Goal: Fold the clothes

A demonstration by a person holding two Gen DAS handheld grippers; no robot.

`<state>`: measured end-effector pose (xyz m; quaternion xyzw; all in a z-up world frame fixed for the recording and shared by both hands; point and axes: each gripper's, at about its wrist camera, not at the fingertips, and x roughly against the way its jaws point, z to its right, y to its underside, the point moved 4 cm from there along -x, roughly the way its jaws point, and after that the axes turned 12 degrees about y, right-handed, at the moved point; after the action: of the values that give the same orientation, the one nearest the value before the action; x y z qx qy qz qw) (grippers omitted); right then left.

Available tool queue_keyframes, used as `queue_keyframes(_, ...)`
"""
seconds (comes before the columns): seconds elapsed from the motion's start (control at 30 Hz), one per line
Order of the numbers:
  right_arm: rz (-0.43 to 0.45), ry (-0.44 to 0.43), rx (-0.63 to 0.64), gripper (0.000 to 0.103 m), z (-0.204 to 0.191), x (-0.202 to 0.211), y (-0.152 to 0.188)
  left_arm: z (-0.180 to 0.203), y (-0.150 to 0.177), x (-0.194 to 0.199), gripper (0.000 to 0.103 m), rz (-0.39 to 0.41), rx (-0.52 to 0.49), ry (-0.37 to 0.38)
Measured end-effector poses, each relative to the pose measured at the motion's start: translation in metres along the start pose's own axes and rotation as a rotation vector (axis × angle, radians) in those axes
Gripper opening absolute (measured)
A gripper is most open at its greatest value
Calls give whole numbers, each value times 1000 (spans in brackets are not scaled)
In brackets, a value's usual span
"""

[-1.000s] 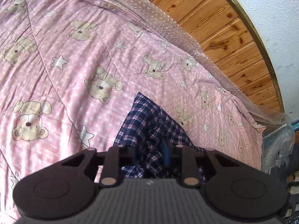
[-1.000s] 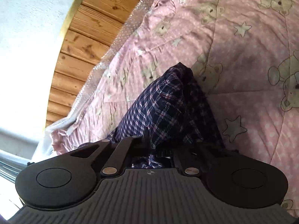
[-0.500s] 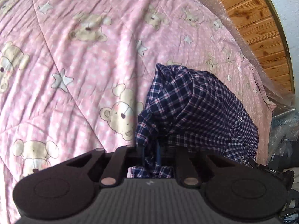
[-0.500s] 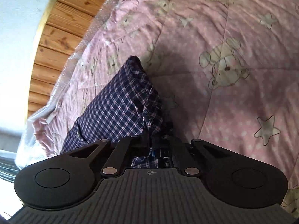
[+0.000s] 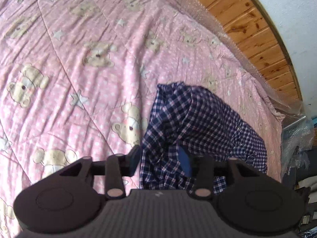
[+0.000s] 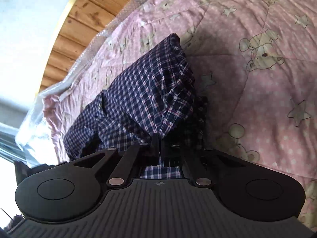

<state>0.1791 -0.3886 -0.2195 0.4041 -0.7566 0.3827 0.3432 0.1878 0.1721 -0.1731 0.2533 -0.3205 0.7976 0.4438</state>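
Navy plaid shirt (image 5: 204, 123) with thin pink and white lines, bunched and creased, humped ahead of both jaws, lying on pink quilt (image 5: 79, 79) printed with bears and stars. Left gripper (image 5: 161, 158): jaws spread wide, loose shirt fabric hanging between them, blue pad visible at right jaw. Right gripper (image 6: 159, 140): jaws pinched tight on shirt edge, cloth (image 6: 150, 91) rising straight ahead. Beyond quilt: bubble wrap (image 5: 208, 15) along edge, then wooden boards (image 5: 253, 25), white wall (image 5: 293, 4).
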Motion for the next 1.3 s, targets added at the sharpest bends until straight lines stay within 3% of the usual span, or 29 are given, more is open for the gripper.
queue_keyframes(0.03, 0, 26, 57, 0, -2, 4, -2, 0, -12, 0, 67, 11, -14, -6)
queue_keyframes(0.13, 47, 95, 195, 17, -8, 20, -22, 3, -46, -34, 76, -33, -28, 20)
queue_keyframes(0.23, 153, 171, 234, 64, -13, 22, -58, 4, -70, -80, 76, -96, -17, 65)
queue_keyframes(0.27, 164, 185, 238, 66, -14, 16, -69, 6, -72, -94, 71, -132, -6, 95)
queue_keyframes(0.3, 143, 182, 252, 65, -16, 1, -75, 8, -72, -104, 54, -147, -14, 105)
queue_keyframes(0.33, 121, 179, 266, 60, -18, -13, -80, 10, -72, -113, 45, -159, -24, 113)
queue_keyframes(0.37, 100, 176, 281, 34, -20, -27, -86, 8, -74, -114, 36, -122, -34, 106)
queue_keyframes(0.4, 78, 173, 295, 16, -22, -41, -92, 6, -76, -113, 27, -81, -44, 99)
queue_keyframes(0.43, 65, 179, 317, 8, -24, -52, -95, 4, -78, -112, 23, -39, -53, 91)
queue_keyframes(0.5, 72, 218, 397, 8, -25, -62, -87, -9, -76, -114, 15, 19, -35, 76)
queue_keyframes(0.6, 110, 244, 448, 7, -22, -55, -78, -25, -76, -112, 18, 73, 2, 90)
queue_keyframes(0.7, 180, 283, 486, 9, -38, -29, -75, -45, -85, -87, 10, 143, 59, 2)
queue_keyframes(0.83, 275, 334, 537, 25, -59, 7, -71, -22, -83, -40, 20, 132, -27, 2)
queue_keyframes(0.93, 337, 350, 572, 25, -76, 31, -65, 37, -51, -24, 31, 76, -195, 108)
queue_keyframes(1.03, 251, 201, 613, 23, -99, 12, -32, 69, -6, -53, 36, -36, -282, 167)
queue_keyframes(1.1, 184, 172, 646, 23, -100, -16, -6, 54, 16, -78, 35, -86, -274, 94)
queue_keyframes(1.13, 148, 177, 642, 24, -92, -27, 5, 46, 27, -90, 33, -110, -268, 56)
queue_keyframes(1.17, 120, 184, 635, 22, -82, -34, 17, 38, 34, -90, 22, -81, -272, 53)
queue_keyframes(1.23, 135, 169, 635, 19, -67, -33, 37, 32, 39, -83, 14, -72, -277, 39)
queue_keyframes(1.3, 127, 167, 631, 19, -60, -25, 46, 25, 42, -71, 9, -66, -208, 14)
